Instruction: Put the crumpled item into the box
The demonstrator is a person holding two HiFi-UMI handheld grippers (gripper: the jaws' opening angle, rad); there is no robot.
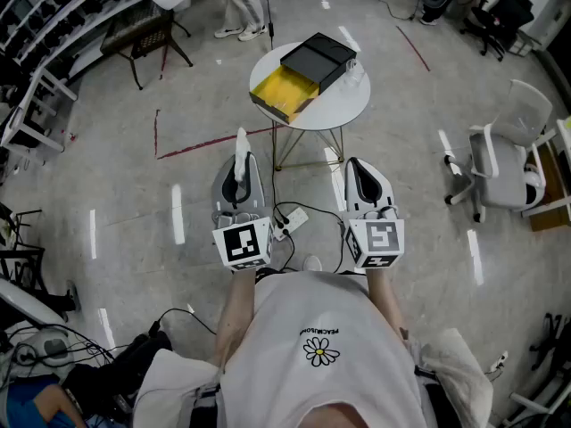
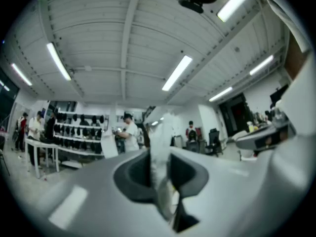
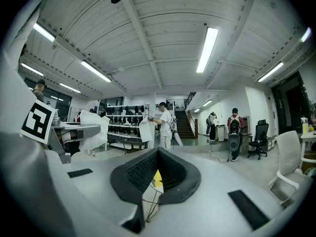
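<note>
**Head cam: both grippers held short of the table**

You've got both grippers side by side, low in frame, pointed at the round white table (image 1: 355,107) ahead and well apart from it. Your left gripper (image 1: 239,169) has the white crumpled item (image 1: 241,145) sticking up out of its tip. Your right gripper (image 1: 355,169) is level with it, marker cube (image 1: 375,242) facing the camera. The box (image 1: 303,74) sits on the table: black over the far part, yellow showing at the near-left end. On the floor, a power strip (image 1: 292,222) and cables lie between the grippers, with red tape lines (image 1: 192,145) left of the table. There's a white office chair (image 1: 504,163) to your right, a black chair (image 1: 143,36) upper left and someone's legs (image 1: 236,7) at the top edge.
</note>
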